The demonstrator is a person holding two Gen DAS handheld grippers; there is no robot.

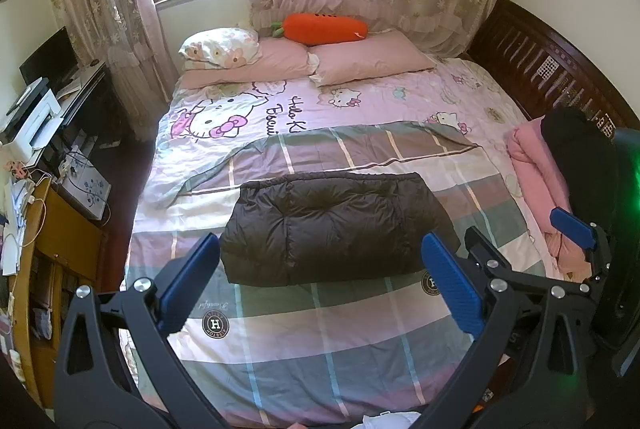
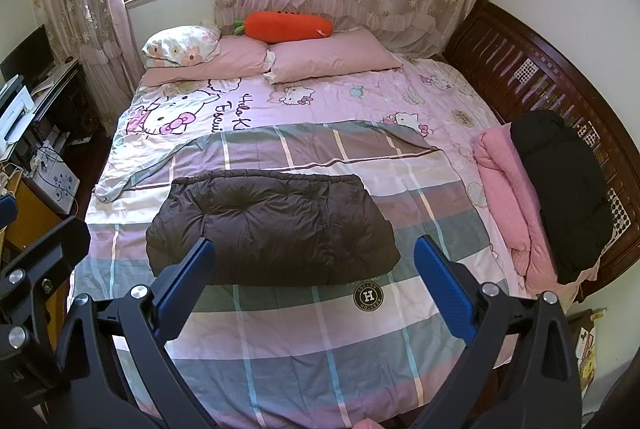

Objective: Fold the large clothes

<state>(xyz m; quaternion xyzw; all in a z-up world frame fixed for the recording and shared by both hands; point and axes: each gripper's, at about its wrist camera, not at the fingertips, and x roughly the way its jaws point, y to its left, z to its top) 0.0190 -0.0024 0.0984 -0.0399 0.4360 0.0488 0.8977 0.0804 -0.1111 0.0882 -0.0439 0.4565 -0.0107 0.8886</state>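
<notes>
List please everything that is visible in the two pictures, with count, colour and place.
Folded dark brown puffer jacket: one, centre of bed.
Checked quilt: one, pink, grey and white, under jacket.
Cartoon-cat bedsheet: one, pink, far half.
Pillows: two pink, one floral, far end.
Carrot-shaped plush cushion: one, orange, on pillows.
Folded pink garment: one, right edge.
Folded black garment: one, on pink garment.
Wooden headboard: one, dark brown, right.
White printer: one, left desk.
Left claw: open, above quilt.
Right claw: open, above quilt.
</notes>
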